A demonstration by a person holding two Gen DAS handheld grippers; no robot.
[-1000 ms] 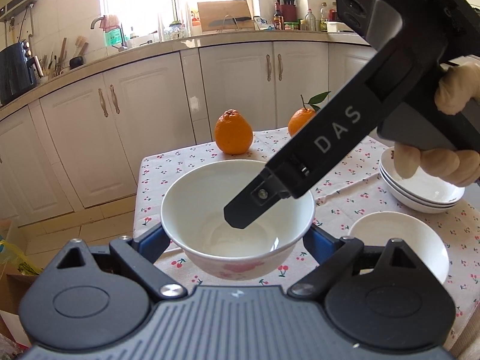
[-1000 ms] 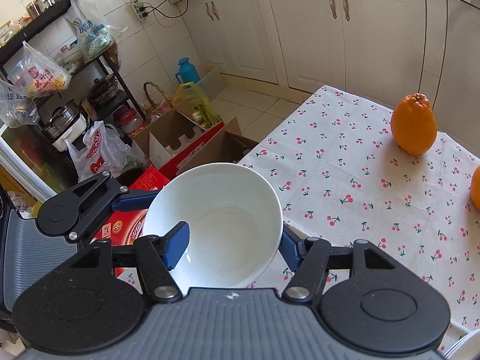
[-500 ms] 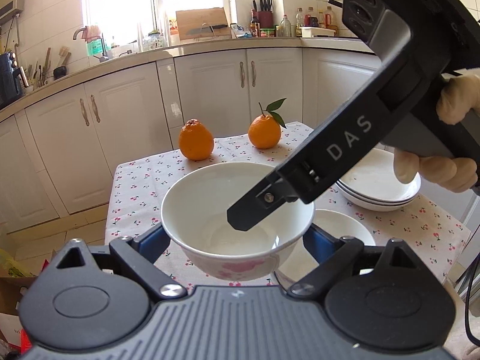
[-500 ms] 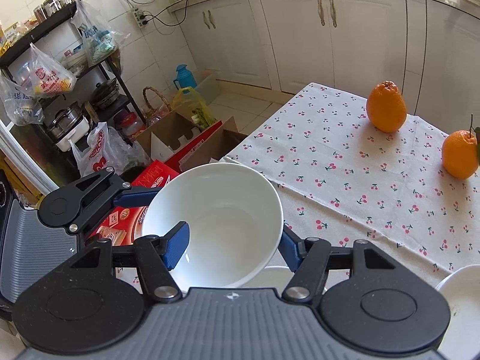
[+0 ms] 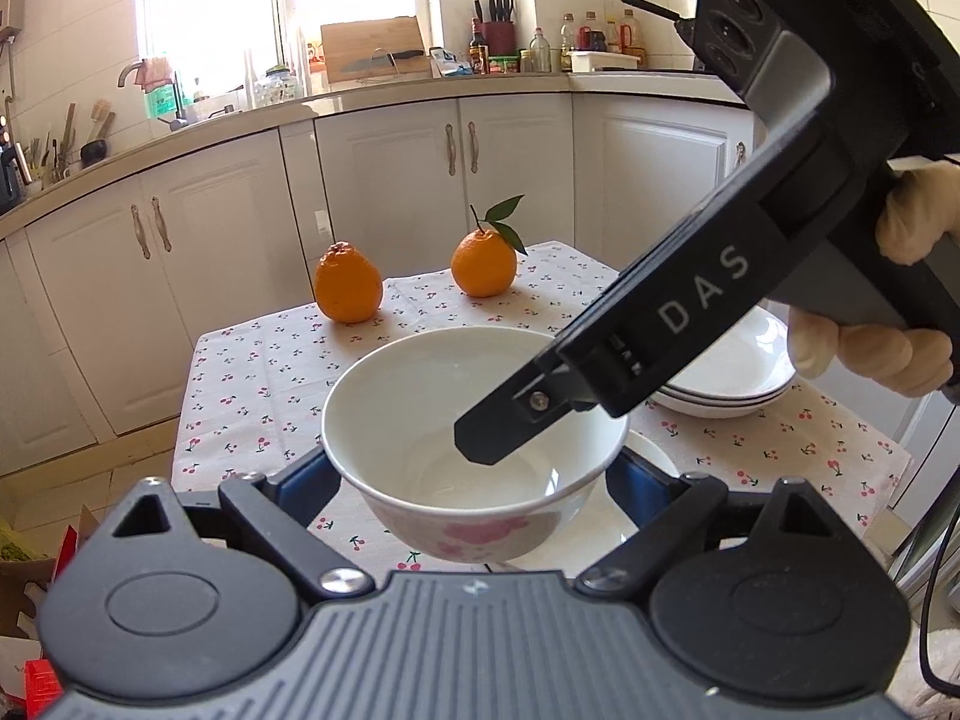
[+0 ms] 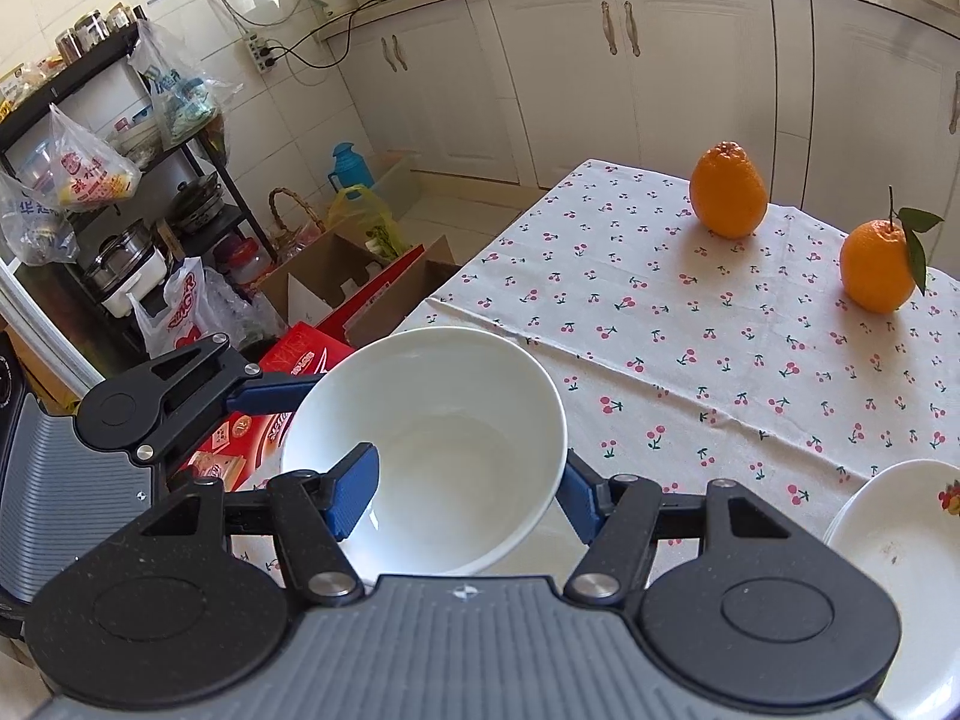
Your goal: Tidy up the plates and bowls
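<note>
I hold a white bowl (image 5: 474, 450) with a pink flower print on its outer wall, low in the middle of the left wrist view, above the near edge of the counter (image 5: 288, 360) with its cherry-print cloth. My left fingers (image 5: 312, 480) are blue-padded and clamp the bowl from outside, one on each side of its wall, so my left gripper (image 5: 474, 483) is grasping it across its full width. My right gripper (image 6: 465, 489) comes in from the upper right of that view and grips the same bowl by its rim: in the right wrist view one of my right fingers (image 6: 354, 489) lies inside the bowl against the wall and the other sits outside it, clenched on the rim. A gloved hand (image 5: 876, 354) holds the right gripper's handle at the right edge of the left view. Below the bowl, to its right, the rim of a second white bowl (image 5: 651, 450) peeks out on the counter. A stack of white plates (image 5: 732, 384) rests at the right, partly behind the right gripper. Two oranges (image 5: 348, 291) stand at the far end of the counter, well apart from the bowls, the right one bearing a leaf.
</note>
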